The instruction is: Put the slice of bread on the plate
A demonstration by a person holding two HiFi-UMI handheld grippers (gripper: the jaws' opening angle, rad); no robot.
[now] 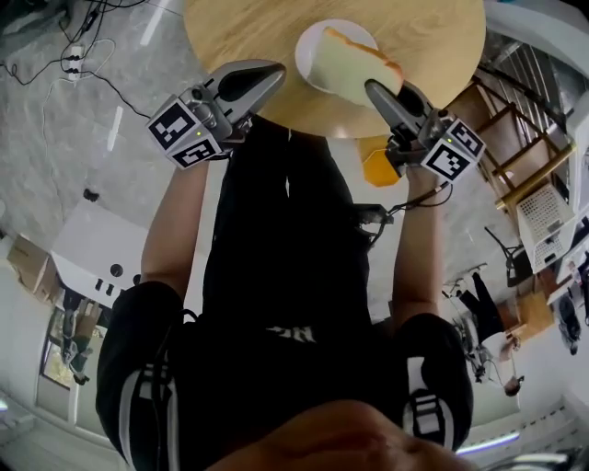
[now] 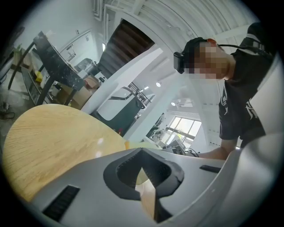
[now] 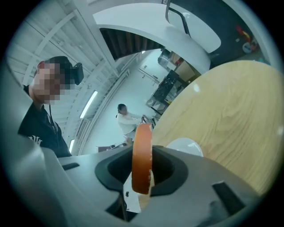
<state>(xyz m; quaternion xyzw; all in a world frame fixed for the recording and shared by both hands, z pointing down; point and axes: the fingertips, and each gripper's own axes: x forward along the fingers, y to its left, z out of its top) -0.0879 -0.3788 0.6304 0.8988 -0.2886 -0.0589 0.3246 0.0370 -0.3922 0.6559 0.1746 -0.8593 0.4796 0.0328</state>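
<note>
Your right hand-held gripper (image 1: 375, 90) is clamped on the slice of bread (image 1: 355, 63), holding it on edge over the white plate (image 1: 311, 48) at the near side of the round wooden tabletop (image 1: 248, 28). To the left, your left hand-held gripper (image 1: 272, 74) hangs at the tabletop's near edge, jaws together on nothing.

The round pale wooden table (image 1: 239, 28) ran off the head view's far edge. The tan-crusted slice of bread (image 1: 354, 66) hid much of the round white plate (image 1: 308, 51). The right gripper (image 1: 377, 90) partly covered an unidentifiable orange object (image 1: 377, 169).
</note>
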